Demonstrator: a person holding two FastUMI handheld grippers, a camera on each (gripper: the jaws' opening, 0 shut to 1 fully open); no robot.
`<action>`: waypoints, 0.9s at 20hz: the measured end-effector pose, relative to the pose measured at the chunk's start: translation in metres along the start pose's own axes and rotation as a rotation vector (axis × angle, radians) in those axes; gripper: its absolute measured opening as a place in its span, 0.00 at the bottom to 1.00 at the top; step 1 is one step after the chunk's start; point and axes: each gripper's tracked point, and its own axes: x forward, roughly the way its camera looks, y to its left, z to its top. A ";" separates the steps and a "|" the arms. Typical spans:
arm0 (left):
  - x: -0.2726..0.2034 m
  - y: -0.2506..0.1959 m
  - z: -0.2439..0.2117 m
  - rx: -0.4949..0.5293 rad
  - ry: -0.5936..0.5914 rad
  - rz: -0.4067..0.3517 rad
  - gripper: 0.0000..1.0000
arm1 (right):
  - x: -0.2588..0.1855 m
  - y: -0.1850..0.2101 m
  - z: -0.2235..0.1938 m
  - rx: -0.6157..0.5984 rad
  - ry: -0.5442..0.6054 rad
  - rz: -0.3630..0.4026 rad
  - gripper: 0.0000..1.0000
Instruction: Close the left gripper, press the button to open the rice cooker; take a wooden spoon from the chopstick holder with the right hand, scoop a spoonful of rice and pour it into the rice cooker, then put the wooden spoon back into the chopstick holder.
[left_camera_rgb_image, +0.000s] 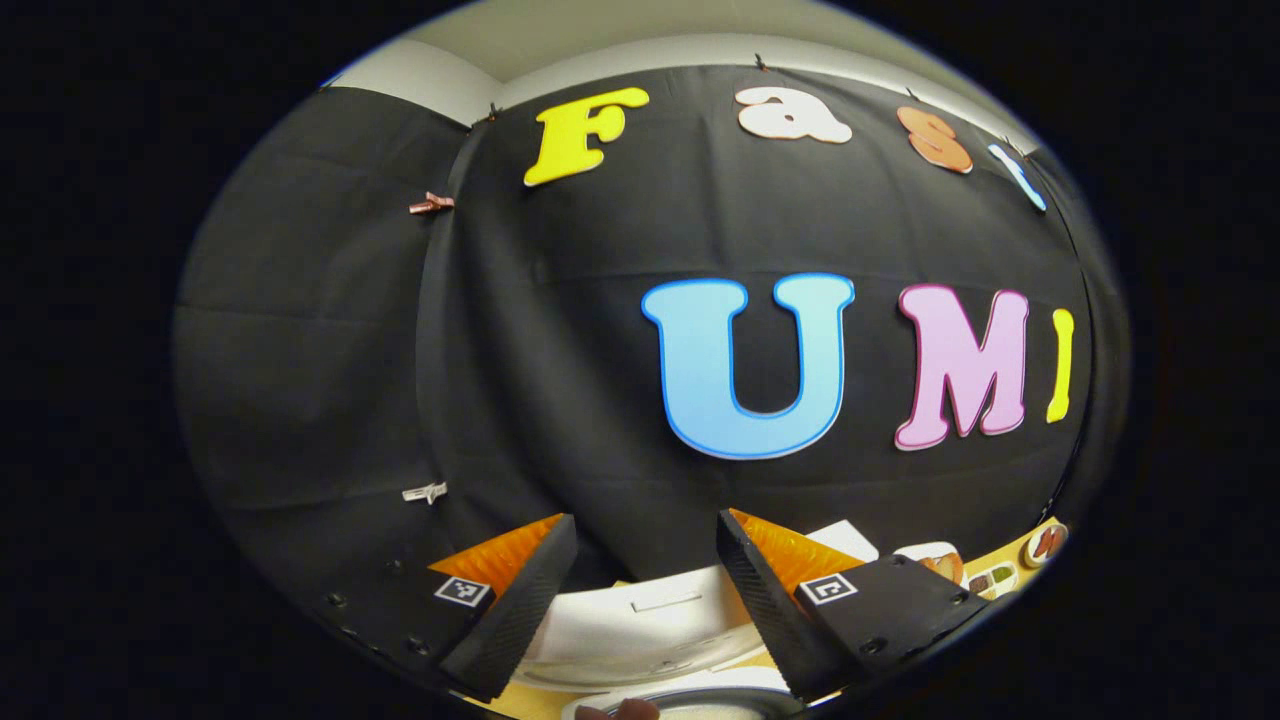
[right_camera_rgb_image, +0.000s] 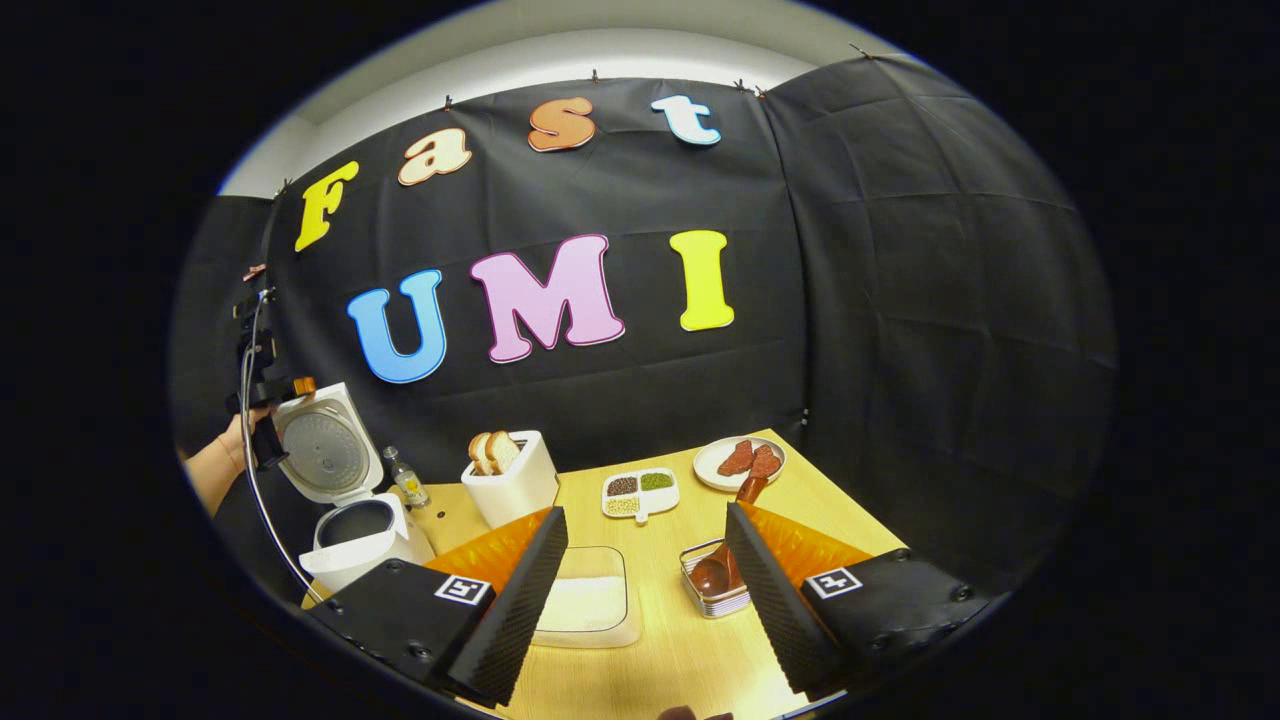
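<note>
At far left, one rice cooker (right_camera_rgb_image: 345, 500) stands with its lid raised. The right gripper (right_camera_rgb_image: 640, 600) hangs wide open and empty above one rice container (right_camera_rgb_image: 590, 600). Right of it, one wooden spoon (right_camera_rgb_image: 725, 550) sits in the chopstick holder (right_camera_rgb_image: 712, 598). The left gripper (left_camera_rgb_image: 640, 610) is also open, holding nothing.

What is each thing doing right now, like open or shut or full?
rice cooker: lid up, open
wooden spoon: lying in the chopstick holder
rice tray: holds white rice
toaster: bread slices sticking out
plate: food on it
right gripper: open, holding nothing
left gripper: open, holding nothing
</note>
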 end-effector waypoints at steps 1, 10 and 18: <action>-0.003 -0.003 0.002 -0.012 0.011 -0.007 1.00 | 0.001 -0.001 0.000 -0.003 0.002 0.003 0.98; -0.071 -0.028 -0.029 -0.055 0.126 -0.020 1.00 | 0.007 0.003 0.005 0.013 0.014 0.077 0.98; -0.136 -0.065 -0.112 0.006 0.261 0.010 0.98 | -0.002 -0.007 0.004 -0.020 0.040 0.117 0.98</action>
